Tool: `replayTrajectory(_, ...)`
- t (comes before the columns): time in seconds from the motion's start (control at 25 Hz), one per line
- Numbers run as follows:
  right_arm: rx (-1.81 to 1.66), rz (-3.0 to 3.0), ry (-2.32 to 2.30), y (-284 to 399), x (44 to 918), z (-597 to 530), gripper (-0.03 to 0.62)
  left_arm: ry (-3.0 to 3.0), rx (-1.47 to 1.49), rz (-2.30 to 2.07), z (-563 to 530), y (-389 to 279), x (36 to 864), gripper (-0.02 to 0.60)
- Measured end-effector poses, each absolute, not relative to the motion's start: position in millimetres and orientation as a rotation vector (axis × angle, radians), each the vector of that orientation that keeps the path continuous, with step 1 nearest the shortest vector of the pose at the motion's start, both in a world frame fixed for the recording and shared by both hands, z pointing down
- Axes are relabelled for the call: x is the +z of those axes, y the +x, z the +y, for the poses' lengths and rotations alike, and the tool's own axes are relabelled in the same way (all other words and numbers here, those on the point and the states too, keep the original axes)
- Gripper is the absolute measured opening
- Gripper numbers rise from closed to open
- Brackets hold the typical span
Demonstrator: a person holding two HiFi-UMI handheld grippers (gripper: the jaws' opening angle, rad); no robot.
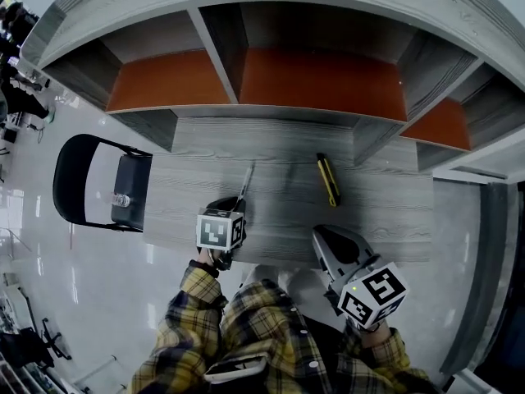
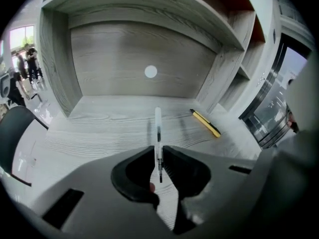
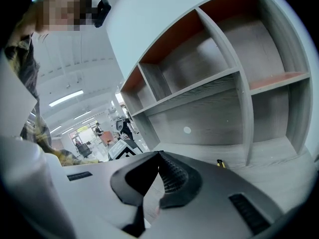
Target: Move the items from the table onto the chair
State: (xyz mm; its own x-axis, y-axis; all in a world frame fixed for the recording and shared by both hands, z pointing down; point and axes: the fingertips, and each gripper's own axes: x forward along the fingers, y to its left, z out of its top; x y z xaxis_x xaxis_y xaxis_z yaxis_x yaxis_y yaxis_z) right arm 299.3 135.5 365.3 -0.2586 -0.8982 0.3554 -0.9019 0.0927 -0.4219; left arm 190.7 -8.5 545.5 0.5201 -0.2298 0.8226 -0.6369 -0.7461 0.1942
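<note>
A clear pen point(image 1: 245, 182) with a dark refill is clamped between the jaws of my left gripper point(image 1: 235, 206), its far end sticking out over the grey wood-grain table point(image 1: 377, 220). In the left gripper view the pen point(image 2: 158, 133) runs straight out from the left gripper point(image 2: 159, 152), which is shut on it. A yellow utility knife point(image 1: 329, 179) lies on the table to the right, also in the left gripper view point(image 2: 206, 123). My right gripper point(image 1: 328, 240) hovers at the table's front edge, shut with nothing in it point(image 3: 158, 156). The black chair point(image 1: 82, 183) stands left of the table.
A small metallic item point(image 1: 123, 199) rests on the chair's dark seat. Grey shelving with orange back panels point(image 1: 320, 76) rises behind the table. A shiny white floor point(image 1: 74, 286) surrounds the chair. My plaid sleeves point(image 1: 246, 335) fill the lower middle of the head view.
</note>
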Motion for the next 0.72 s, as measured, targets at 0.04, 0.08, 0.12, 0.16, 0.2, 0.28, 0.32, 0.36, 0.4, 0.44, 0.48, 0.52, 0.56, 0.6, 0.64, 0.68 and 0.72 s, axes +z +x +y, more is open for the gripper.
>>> replayTrajectory(0.04, 0.888, -2.334, 1.895, 298.0, 361.4, 134.0, 0.017, 2.288, 1.096, -0.713, -5.9, 190.8, 539.8, 0.058)
replayTrajectory(0.08, 0.874, -2.351, 1.88, 296.4, 357.8, 132.0, 0.017, 2.29, 1.061, -0.721, -3.6, 189.9, 535.6, 0.058)
replayTrajectory(0.12, 0.861, -2.369, 1.862, 294.7, 354.7, 129.7, 0.017, 2.295, 1.024, -0.734, -2.0, 189.1, 529.9, 0.058)
replayTrajectory(0.16, 0.847, -2.388, 1.842, 292.8, 351.9, 127.0, 0.017, 2.301, 0.981, -0.751, -1.0, 188.7, 521.5, 0.058)
replayTrajectory(0.2, 0.833, -2.409, 1.819, 290.6, 349.0, 123.9, 0.017, 2.309, 0.934, -0.771, -0.3, 188.3, 511.2, 0.058)
replayTrajectory(0.28, 0.801, -2.455, 1.763, 284.9, 343.1, 117.0, 0.017, 2.326, 0.849, -0.82, 0.8, 185.1, 489.8, 0.058)
replayTrajectory(0.32, 0.785, -2.476, 1.733, 281.6, 340.6, 113.3, 0.017, 2.334, 0.817, -0.846, 1.3, 182.3, 480.2, 0.058)
replayTrajectory(0.36, 0.77, -2.492, 1.706, 278.1, 338.8, 109.5, 0.017, 2.341, 0.791, -0.869, 2.0, 178.9, 471.8, 0.058)
replayTrajectory(0.4, 0.761, -2.504, 1.682, 274.4, 337.9, 105.8, 0.017, 2.346, 0.771, -0.889, 2.8, 175.2, 464.7, 0.058)
replayTrajectory(0.44, 0.757, -2.512, 1.661, 270.4, 338.2, 102.0, 0.017, 2.348, 0.754, -0.906, 3.6, 170.9, 458.8, 0.058)
replayTrajectory(0.48, 0.758, -2.519, 1.64, 266.0, 339.6, 97.9, 0.017, 2.349, 0.74, -0.922, 3.8, 166.0, 453.8, 0.058)
replayTrajectory(0.52, 0.76, -2.525, 1.619, 261.2, 341.5, 93.3, 0.017, 2.348, 0.727, -0.94, 3.3, 160.7, 449.3, 0.058)
replayTrajectory(0.56, 0.762, -2.532, 1.598, 256.2, 343.2, 88.1, 0.017, 2.347, 0.714, -0.959, 2.1, 155.1, 445.3, 0.058)
replayTrajectory(0.6, 0.761, -2.54, 1.577, 251.0, 344.9, 82.4, 0.017, 2.345, 0.701, -0.979, 0.4, 149.3, 441.6, 0.058)
replayTrajectory(0.64, 0.761, -2.548, 1.556, 245.6, 346.4, 76.6, 0.017, 2.34, 0.686, -1.0, -1.4, 143.2, 438.4, 0.058)
replayTrajectory(0.68, 0.762, -2.555, 1.536, 239.8, 347.8, 71.1, 0.017, 2.334, 0.669, -1.022, -3.1, 136.4, 435.4, 0.058)
replayTrajectory(0.72, 0.763, -2.561, 1.517, 233.6, 348.7, 66.1, 0.017, 2.327, 0.652, -1.043, -4.6, 129.2, 432.4, 0.058)
